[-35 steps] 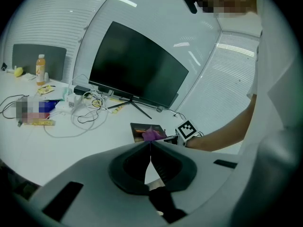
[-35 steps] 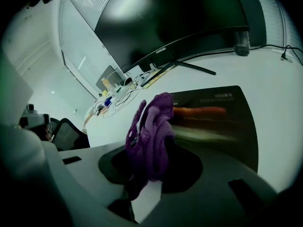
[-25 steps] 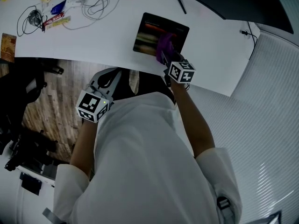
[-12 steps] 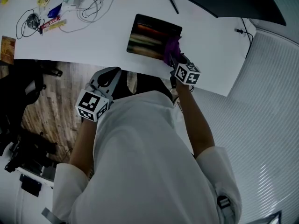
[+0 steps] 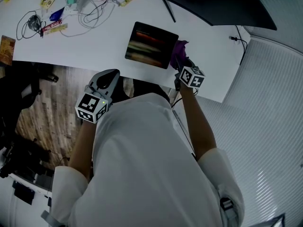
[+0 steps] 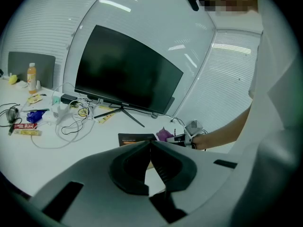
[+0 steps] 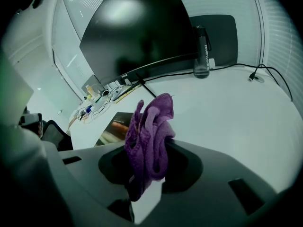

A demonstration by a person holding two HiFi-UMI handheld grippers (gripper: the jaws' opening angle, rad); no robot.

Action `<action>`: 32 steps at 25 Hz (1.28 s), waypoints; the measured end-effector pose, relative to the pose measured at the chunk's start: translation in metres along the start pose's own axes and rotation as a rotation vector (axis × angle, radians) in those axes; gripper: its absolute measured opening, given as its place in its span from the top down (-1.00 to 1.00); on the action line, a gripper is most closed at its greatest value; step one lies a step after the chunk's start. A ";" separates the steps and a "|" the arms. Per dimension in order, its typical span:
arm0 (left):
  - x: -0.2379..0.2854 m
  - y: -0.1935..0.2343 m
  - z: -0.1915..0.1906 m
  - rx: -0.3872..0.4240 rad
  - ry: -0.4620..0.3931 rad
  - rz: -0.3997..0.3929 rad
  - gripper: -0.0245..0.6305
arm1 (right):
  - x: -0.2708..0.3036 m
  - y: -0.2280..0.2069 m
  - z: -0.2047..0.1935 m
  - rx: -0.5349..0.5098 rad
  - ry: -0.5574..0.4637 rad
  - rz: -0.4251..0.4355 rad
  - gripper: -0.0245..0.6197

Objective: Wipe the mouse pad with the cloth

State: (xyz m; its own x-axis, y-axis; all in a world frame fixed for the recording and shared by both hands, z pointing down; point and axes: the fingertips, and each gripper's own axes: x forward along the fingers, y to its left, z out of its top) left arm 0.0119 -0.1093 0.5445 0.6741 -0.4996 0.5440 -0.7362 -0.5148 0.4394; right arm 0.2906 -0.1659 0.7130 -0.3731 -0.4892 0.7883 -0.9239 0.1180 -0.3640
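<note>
Clamps a bunched purple cloth [image 7: 149, 136] in the right gripper [image 5: 182, 64], jaws shut hard on the fabric, with folds spilling above and below them. Holds that cloth just past the right edge of the dark mouse pad [image 5: 150, 45], right beside it and over bare white desk [image 5: 94, 41], not on the pad itself. Cannot tell whether the hanging part of the cloth touches the desk. Rests the left gripper [image 6: 150, 148] at the near edge of the desk, well apart from the pad, jaws together at the tips with nothing between them, taking no part in the wiping. Finds the pad lying flat near the front of the desk, in front of the monitor [image 6: 125, 74], with loose cables [image 5: 97, 6] and small clutter well off to its left. Shows only blurred bands of colour on the pad's surface, and no dust, streaks or wet marks that can be made out, so gives no direct proof of how clean it is. Reads, as a judgement, as the far end of 1 stroke or a pause between passes, not a clear finish. Likely calls next for bringing the cloth back onto the pad and pressing it flat for another sweep, unless the wiping already counts as done.
</note>
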 end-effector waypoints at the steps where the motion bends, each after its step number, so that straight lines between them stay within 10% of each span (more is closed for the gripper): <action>1: -0.001 0.002 0.001 -0.004 -0.004 0.006 0.86 | 0.002 -0.002 0.006 -0.003 -0.002 -0.008 0.49; 23: -0.033 0.057 -0.024 -0.155 -0.037 0.140 0.86 | 0.063 0.019 0.040 -0.114 0.026 -0.136 0.49; 32: -0.046 0.069 -0.025 -0.170 -0.044 0.164 0.86 | 0.086 0.068 0.039 -0.174 0.048 -0.066 0.49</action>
State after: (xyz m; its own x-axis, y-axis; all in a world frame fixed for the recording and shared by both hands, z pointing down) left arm -0.0720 -0.1043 0.5677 0.5435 -0.5988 0.5882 -0.8333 -0.3009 0.4637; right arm 0.1992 -0.2334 0.7368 -0.3106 -0.4600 0.8319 -0.9458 0.2365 -0.2224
